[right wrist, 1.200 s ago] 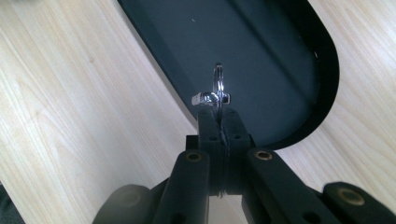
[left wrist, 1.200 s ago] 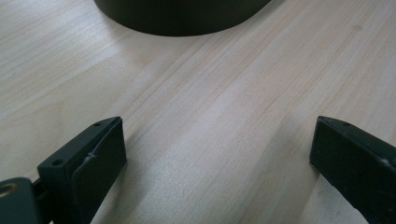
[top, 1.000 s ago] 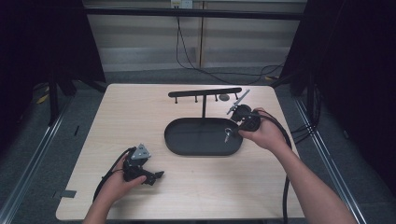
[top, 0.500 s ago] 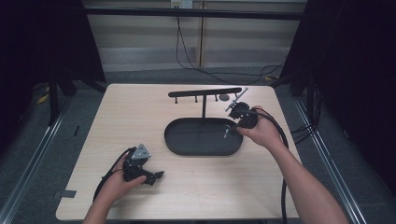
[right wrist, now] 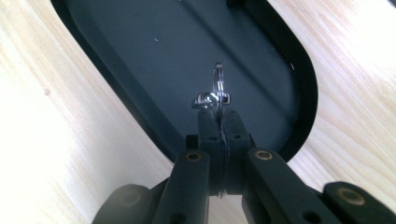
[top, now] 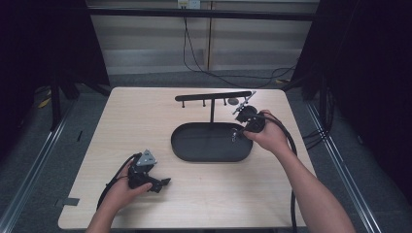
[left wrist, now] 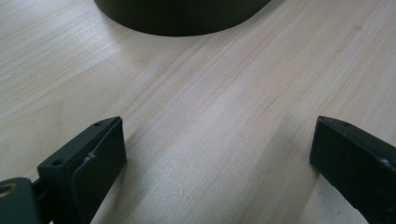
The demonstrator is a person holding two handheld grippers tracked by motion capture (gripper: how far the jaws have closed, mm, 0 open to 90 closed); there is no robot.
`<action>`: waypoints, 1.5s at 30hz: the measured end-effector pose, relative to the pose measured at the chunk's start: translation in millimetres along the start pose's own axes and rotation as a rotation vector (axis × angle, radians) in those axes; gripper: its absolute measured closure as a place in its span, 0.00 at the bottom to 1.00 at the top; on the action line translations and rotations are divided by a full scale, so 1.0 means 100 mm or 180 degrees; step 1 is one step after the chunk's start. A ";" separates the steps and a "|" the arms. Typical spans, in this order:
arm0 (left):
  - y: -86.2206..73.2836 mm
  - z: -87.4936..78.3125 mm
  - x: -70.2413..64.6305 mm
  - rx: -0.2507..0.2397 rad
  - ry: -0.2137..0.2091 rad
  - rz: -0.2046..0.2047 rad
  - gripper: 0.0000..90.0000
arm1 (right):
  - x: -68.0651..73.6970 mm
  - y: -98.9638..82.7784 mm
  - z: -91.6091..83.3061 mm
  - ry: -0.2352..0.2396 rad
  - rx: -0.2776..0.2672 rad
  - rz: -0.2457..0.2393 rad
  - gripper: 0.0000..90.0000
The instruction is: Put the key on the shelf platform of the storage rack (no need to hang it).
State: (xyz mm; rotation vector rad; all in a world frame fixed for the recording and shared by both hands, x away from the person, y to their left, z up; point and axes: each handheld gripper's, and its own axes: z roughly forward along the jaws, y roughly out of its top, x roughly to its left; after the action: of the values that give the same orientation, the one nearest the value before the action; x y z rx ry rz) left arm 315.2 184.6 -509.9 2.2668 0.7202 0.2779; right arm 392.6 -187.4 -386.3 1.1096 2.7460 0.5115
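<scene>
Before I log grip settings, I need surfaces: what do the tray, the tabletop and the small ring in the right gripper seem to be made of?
Tray: matte black, probably coated metal or plastic; dull, even sheen, dust specks. Tabletop: pale wood or wood-look laminate; straight grain lines, faint gloss. Ring pinched in the right gripper: polished silvery metal, bright mirror-like highlights.

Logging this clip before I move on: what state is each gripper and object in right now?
Left gripper: open, nothing between its jaws, low over bare table.
Right gripper: shut on the key ring, held over the tray.
Key ring: pinched upright, on edge.
Tray: flat on the table, looks empty.
Stand: upright at the tray's far rim.
</scene>
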 end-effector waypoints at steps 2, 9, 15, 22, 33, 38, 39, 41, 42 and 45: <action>0.00 0.00 0.00 0.0001 0.0000 -0.0001 0.04 | 0.00 0.01 0.04 -0.0009 0.0015 0.0005 1.00; 0.00 0.00 0.00 -0.0001 0.0000 -0.0002 0.04 | -0.01 0.02 0.10 -0.0007 0.0018 -0.0031 1.00; 0.00 0.00 0.00 0.0000 0.0000 -0.0001 0.04 | 0.00 0.04 0.13 0.0000 0.0037 -0.0006 1.00; 0.00 0.00 0.00 0.0003 0.0006 0.0005 0.04 | 0.00 0.05 0.20 -0.0025 0.0018 0.0006 1.00; 0.00 0.00 0.00 0.0002 0.0006 0.0004 0.03 | -0.01 0.08 0.30 -0.0051 0.0035 -0.0001 1.00; 0.00 0.00 0.00 0.0001 -0.0002 -0.0001 0.03 | -0.01 0.08 0.36 -0.0055 0.0052 -0.0008 1.00; 0.00 0.00 0.00 0.0001 -0.0002 -0.0001 0.03 | -0.01 0.08 0.37 -0.0062 0.0056 -0.0036 1.00; 0.00 0.00 0.00 0.0002 -0.0003 -0.0001 0.03 | 0.00 0.08 0.39 -0.0048 0.0062 -0.0023 1.00; 0.00 0.00 0.00 0.0001 -0.0002 -0.0001 0.03 | 0.00 0.08 0.39 -0.0048 0.0062 -0.0023 1.00; 0.00 0.00 0.00 0.0000 0.0005 0.0001 0.03 | 0.01 0.07 0.42 -0.0051 0.0047 -0.0031 0.99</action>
State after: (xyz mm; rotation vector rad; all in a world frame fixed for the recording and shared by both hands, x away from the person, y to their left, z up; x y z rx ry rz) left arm 315.1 184.5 -509.9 2.2669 0.7207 0.2799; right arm 407.3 -171.1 -423.4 1.0981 2.7444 0.4798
